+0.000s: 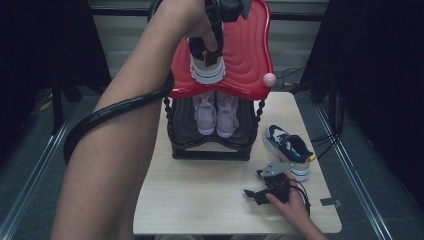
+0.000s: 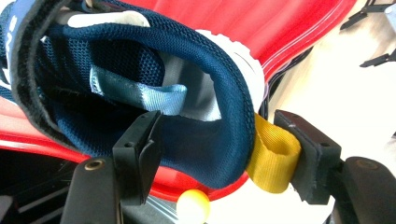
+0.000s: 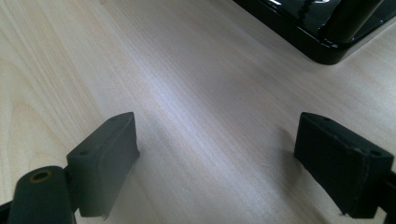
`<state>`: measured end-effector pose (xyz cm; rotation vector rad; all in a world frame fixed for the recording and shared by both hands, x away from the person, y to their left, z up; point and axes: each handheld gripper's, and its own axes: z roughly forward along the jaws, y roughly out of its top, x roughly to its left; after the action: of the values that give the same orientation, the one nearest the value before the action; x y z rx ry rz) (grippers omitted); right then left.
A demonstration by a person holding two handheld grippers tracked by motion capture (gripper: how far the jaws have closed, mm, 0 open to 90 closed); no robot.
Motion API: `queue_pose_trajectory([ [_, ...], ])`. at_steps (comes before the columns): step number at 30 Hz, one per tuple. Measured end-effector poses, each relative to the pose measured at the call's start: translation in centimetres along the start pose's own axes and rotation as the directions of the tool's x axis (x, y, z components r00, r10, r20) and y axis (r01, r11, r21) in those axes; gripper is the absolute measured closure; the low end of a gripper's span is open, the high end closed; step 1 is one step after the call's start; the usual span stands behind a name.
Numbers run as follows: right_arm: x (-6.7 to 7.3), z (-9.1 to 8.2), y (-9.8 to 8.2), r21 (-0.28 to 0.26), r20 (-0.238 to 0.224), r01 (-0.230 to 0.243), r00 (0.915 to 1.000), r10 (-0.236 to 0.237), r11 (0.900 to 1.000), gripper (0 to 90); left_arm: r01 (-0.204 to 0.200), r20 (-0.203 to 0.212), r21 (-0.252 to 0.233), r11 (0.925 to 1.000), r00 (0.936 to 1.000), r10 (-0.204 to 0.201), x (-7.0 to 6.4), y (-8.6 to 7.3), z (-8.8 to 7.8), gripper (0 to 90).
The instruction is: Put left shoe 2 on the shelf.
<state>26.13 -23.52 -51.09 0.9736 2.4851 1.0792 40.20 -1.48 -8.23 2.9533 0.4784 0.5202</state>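
Left gripper [image 2: 219, 154] straddles the heel of the navy sneaker [image 2: 154, 79] on the rack's red top shelf [image 1: 245, 50], one pad inside the collar, the other against the yellow pull loop [image 2: 273, 156]. I cannot tell whether it's clamped. Risk: the heel hangs at the shelf edge, so a snagged loop could drag the shoe off onto the pink pair [image 1: 216, 112] below. Its mate [image 1: 290, 147] lies on the table [image 1: 200, 200]. Right gripper [image 3: 215, 158] rests wide open, empty, too far to catch anything.

table [image 1: 200, 200] | shoe rack [image 1: 210, 150] | navy sneaker [image 1: 290, 146] | right gripper [image 1: 260, 187]
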Motion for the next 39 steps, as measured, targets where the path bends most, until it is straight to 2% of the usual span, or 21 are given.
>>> queue_pose_trajectory([
  [16, 0.0, 0.0, 0.0, 0.0, 0.0, -0.001, 1.0, 0.001, 1.0, 12.6, 0.053, 0.041, -0.033, 0.998, 0.9978, -0.052, 0.4, -1.4, -1.1, 35.1],
  [22, 0.0, 0.0, 0.0, 0.0, -0.001, -0.002, 1.0, 0.002, 1.0, 12.6, 0.082, 0.051, -0.049, 0.9954, 0.9956, -0.079, 0.6, -2.4, -1.4, 35.2],
  [39, 0.0, 0.0, 0.0, 0.0, 0.0, 0.0, 1.0, 0.0, 1.0, 12.6, 0.135, 0.075, -0.041, 0.9899, 0.9884, -0.132, 1.4, -5.6, -1.7, 35.0],
])
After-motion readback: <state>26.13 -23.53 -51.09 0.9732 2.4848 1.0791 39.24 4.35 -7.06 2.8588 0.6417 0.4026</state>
